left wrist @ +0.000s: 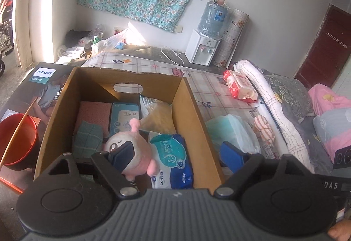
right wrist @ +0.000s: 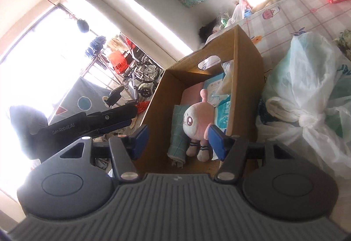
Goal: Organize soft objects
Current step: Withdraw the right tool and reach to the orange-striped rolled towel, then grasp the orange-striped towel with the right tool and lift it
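Pink plush doll [left wrist: 131, 149] lies in cardboard box [left wrist: 193, 109]; both tools gape empty.

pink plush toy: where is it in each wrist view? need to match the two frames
Left wrist: the pink plush toy lies low and centre-left, inside the cardboard box, partly behind a blue pad of the left hand-held gripper.
Right wrist: the toy is centre frame, in the same box, legs toward the camera.
Shared landmark: the oval handle cut-out in the box's far wall.
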{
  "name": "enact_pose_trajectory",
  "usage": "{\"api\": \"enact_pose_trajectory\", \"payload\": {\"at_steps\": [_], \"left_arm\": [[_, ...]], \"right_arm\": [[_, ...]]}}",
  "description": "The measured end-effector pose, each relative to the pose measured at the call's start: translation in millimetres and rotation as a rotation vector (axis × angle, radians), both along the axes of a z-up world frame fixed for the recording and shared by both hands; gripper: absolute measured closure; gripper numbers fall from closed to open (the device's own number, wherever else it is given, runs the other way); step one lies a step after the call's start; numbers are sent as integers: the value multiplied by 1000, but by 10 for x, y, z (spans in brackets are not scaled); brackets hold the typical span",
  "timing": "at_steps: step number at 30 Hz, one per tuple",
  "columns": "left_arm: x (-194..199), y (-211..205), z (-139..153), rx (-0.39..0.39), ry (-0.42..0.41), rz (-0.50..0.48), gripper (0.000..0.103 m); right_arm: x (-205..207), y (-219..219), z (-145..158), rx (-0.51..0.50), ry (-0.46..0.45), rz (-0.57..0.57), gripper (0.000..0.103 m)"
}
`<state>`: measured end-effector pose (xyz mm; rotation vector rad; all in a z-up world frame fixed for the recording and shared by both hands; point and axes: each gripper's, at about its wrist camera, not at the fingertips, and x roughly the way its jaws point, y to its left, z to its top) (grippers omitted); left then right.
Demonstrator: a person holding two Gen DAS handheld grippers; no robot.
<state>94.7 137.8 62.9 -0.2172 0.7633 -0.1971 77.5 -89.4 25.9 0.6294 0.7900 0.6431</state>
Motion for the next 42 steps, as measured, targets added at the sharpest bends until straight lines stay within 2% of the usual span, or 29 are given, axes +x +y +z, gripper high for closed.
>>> {"api": "enact_pose_trajectory", "payload": {"at_steps": [4,7,11,14,17,21,27,32,35,38,39,40,41,42], "left_arm": [[63,-427,14,15,15,-104,15],[235,-772,47,33,42,-178,15],[676,-1287,106,61,89,-268,15],[1013,-1672,80,107,121,-286,14],[1482,-2153,-48,153,185,-309,14],[1992,-2682,-306,173,249,-335,14],[2490,-3298,-871,131,393,-384,15],[2719,-3633,-1305,129,495,-394,26],[2819,-3705,-1476,135,542,-377,36],[2889,-3721,-1568,138,560,-360,41],[2902,-3720,-1583,138,562,-355,42],[2927,-3720,-1605,135,563,-347,48],[2945,-3710,-1619,120,572,-342,56],[2962,-3696,-1616,102,582,-337,58]], "right_arm": [[-164,-505,-5,-28,-15,-100,42],[-224,-883,2,-104,-50,-193,41],[-125,-1372,-63,-201,-74,-316,38],[86,-1698,-181,-276,-52,-403,36],[397,-1924,-371,-296,-7,-444,36],[858,-2084,-619,-335,47,-468,36],[1390,-2279,-988,-338,142,-480,36],[1614,-2357,-1229,-312,185,-473,38],[1702,-2366,-1332,-296,195,-461,41],[1766,-2358,-1402,-278,188,-455,50],[1791,-2361,-1416,-272,189,-453,57],[1791,-2353,-1427,-259,192,-451,67],[1800,-2350,-1446,-248,197,-449,70],[1805,-2349,-1457,-240,199,-450,71]]}}
